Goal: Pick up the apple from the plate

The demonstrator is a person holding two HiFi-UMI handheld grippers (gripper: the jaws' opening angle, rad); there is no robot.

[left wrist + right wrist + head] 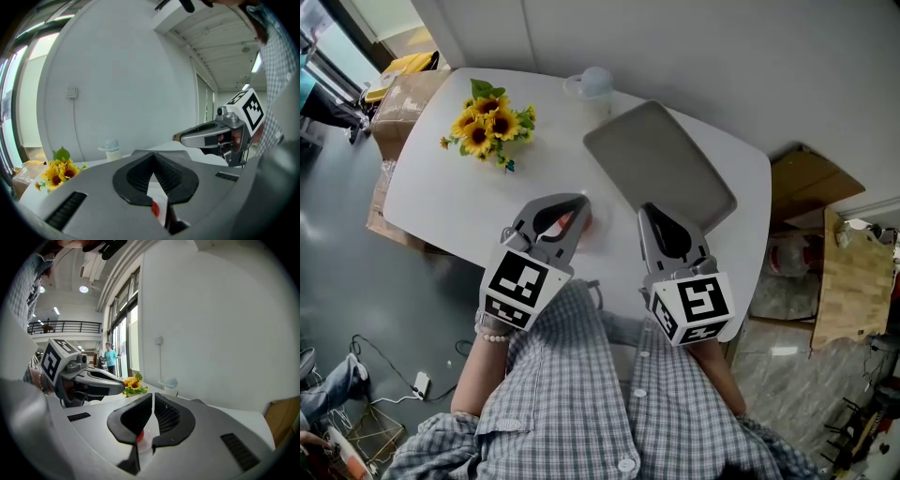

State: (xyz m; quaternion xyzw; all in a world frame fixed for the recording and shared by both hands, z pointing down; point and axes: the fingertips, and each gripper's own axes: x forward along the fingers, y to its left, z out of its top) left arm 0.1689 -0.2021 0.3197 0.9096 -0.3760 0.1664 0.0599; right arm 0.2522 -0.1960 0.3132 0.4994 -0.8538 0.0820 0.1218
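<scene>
I could read no words, brands or numbers anywhere. The only printed marks were black-and-white square patterns on the cube (523,284) of the left gripper (570,210) and the cube (696,307) of the right gripper (649,212). Neither pattern spelled letters or digits.

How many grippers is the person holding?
2. The left gripper is above the red apple, near the table's front edge. The right gripper is beside it, at the near edge of the grey tray. None seem hidden.
</scene>
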